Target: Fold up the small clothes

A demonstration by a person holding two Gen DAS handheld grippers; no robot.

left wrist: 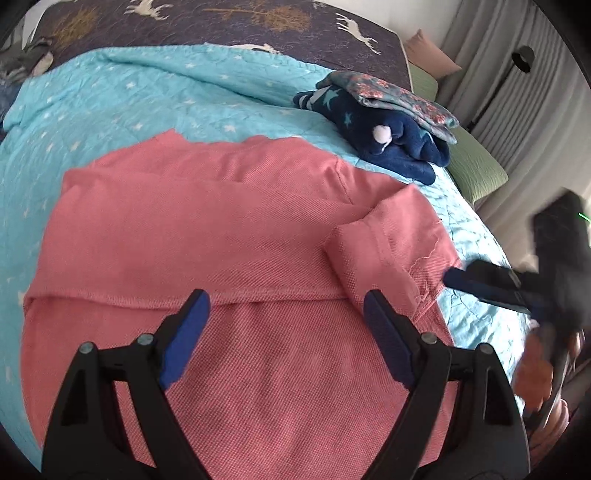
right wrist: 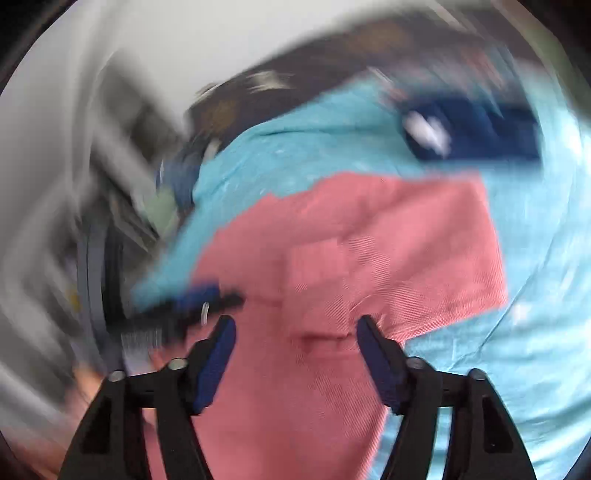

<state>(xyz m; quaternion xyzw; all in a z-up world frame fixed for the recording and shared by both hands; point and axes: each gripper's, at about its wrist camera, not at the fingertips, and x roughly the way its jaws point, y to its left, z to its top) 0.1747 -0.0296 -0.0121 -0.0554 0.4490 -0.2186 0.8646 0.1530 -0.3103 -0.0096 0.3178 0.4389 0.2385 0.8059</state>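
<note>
Pink shirt (left wrist: 207, 229) lies spread across the middle and lower part of the left wrist view, on a turquoise blanket with small white stars (left wrist: 122, 96). One sleeve (left wrist: 380, 254) is folded inward over the body of the shirt at centre right, and a fold line runs across the cloth just above the fingertips. The left gripper (left wrist: 284, 314) hangs over the shirt at the bottom centre with its jaws spread wide and nothing between them; whether the blue pads (left wrist: 188, 325) touch the cloth cannot be told.

At the right edge of that view the right gripper (left wrist: 476, 284) comes in, blurred, its tips near the shirt's right edge and the person's hand (left wrist: 535, 373) behind it. In its own, heavily smeared view, the right gripper (right wrist: 295, 328) is over the pink shirt (right wrist: 351, 240) with its jaws partly apart and no cloth gripped between them.

In the upper right of the left wrist view a small pile of folded clothes (left wrist: 384, 122), dark blue with stars under a grey flowered piece, sits on the blanket, apart from the shirt. A dark bedspread with white deer (left wrist: 229, 26) fills the top.
</note>
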